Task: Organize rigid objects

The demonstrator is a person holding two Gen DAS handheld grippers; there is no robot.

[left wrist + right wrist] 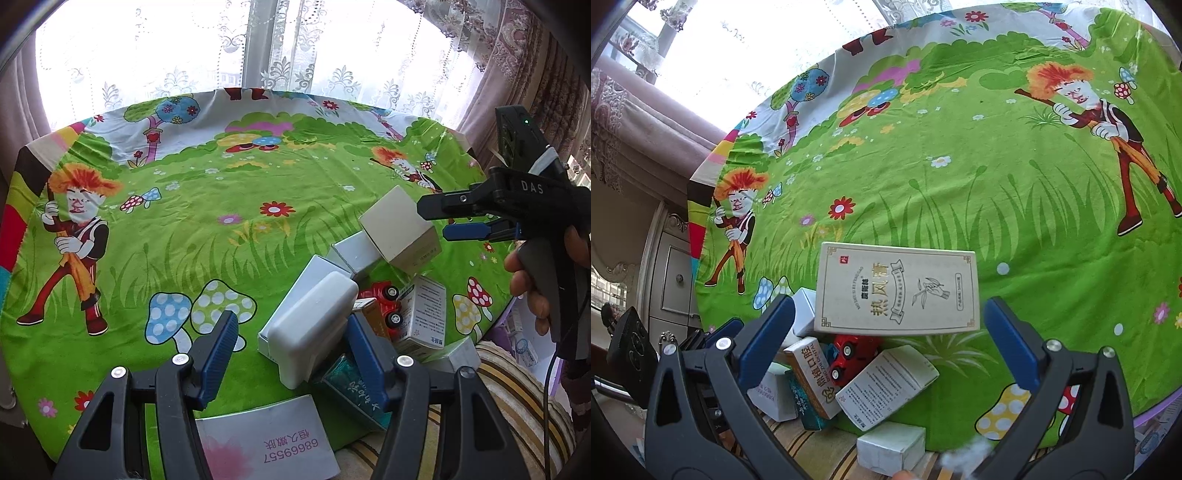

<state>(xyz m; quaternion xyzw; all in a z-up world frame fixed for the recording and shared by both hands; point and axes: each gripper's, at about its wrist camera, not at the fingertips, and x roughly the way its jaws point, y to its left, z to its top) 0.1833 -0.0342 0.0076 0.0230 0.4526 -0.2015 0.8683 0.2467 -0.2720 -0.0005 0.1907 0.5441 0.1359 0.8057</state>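
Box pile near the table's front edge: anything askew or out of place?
Yes. The boxes lie jumbled at angles, the cream box propped tilted on others, and a red toy car sits wedged on its side among them.

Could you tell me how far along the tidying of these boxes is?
Nothing looks sorted yet: the cream box, red toy car, white case and other cartons lie heaped at the table's near edge. Both tongs, left and right, are open and empty above the heap. All picking and arranging remains.
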